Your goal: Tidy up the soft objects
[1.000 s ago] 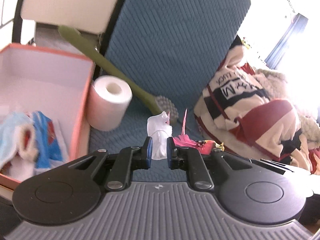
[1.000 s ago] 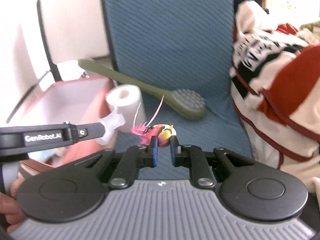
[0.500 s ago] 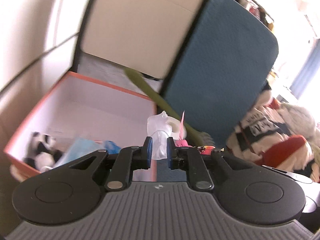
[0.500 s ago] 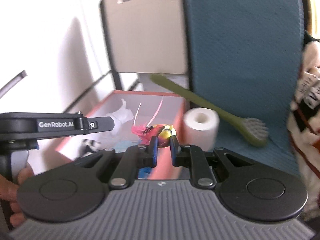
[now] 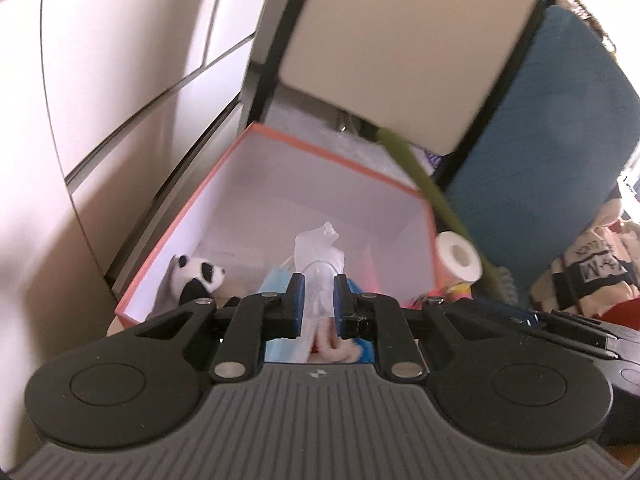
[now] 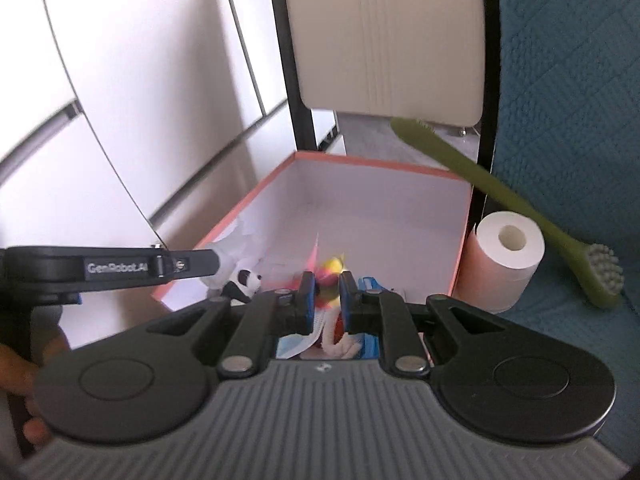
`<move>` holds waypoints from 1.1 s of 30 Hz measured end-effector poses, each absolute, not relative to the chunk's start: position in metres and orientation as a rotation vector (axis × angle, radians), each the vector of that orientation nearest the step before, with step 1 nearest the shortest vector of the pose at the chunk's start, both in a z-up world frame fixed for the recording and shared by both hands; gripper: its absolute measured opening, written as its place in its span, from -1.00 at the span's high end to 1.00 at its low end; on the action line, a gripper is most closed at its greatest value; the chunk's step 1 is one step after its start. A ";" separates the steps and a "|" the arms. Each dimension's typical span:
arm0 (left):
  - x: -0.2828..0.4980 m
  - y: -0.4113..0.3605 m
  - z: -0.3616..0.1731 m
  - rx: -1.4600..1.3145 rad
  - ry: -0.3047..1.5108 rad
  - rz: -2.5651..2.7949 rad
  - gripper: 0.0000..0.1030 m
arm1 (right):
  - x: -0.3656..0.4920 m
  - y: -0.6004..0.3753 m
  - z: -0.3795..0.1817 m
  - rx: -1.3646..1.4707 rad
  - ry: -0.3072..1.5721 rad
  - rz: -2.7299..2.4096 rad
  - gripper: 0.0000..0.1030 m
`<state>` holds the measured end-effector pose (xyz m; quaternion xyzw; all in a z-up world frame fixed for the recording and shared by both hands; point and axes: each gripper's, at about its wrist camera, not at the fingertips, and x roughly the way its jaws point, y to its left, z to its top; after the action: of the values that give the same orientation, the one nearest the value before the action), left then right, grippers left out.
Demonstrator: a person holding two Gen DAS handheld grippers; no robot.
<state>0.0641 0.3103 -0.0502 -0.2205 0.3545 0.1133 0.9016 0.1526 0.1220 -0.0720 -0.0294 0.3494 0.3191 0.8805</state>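
Note:
My left gripper [image 5: 317,286] is shut on a small white soft toy [image 5: 318,248], held over the orange-rimmed box [image 5: 304,148]. My right gripper [image 6: 325,285] is shut on a pink, red and yellow feathered toy [image 6: 331,270], also over that box [image 6: 360,162]. In the right wrist view the left gripper [image 6: 216,258] reaches in from the left with the white toy [image 6: 240,246] at its tip. A panda plush [image 5: 198,276] [image 6: 246,282] and blue and pink cloth items [image 5: 280,284] lie in the box.
A toilet paper roll [image 6: 508,252] stands right of the box on the blue quilted cushion [image 6: 568,80]. A green long-handled brush [image 6: 520,204] leans across it. A beige panel [image 6: 384,32] rises behind the box; white cabinet doors [image 6: 140,60] left. Striped clothing [image 5: 592,280] lies at right.
Both grippers have swung left from the blue cushion to over the orange box, each keeping its toy. The striped clothing has slid out of the right wrist view.

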 end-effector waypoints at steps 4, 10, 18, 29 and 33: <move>0.077 0.324 -0.065 -0.455 0.774 0.230 0.66 | 0.171 0.137 -0.089 -0.074 0.763 0.654 0.69; 0.091 0.330 -0.080 -0.457 0.812 0.211 0.64 | 0.181 0.144 -0.105 -0.084 0.792 0.630 0.67; 0.094 0.332 -0.078 -0.443 0.831 0.233 -0.25 | 0.191 0.139 -0.108 -0.057 0.802 0.599 -0.01; 0.061 0.300 -0.022 -0.407 0.771 0.258 -0.38 | 0.159 0.097 -0.062 0.000 0.710 0.647 -0.01; 0.036 0.277 0.006 -0.388 0.721 0.283 -0.49 | 0.141 0.072 -0.041 0.003 0.663 0.663 -0.01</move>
<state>0.0363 0.2771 0.0058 -0.1879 0.3492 0.1372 0.9077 0.1412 0.0716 -0.0413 0.0014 0.3196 0.3193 0.8921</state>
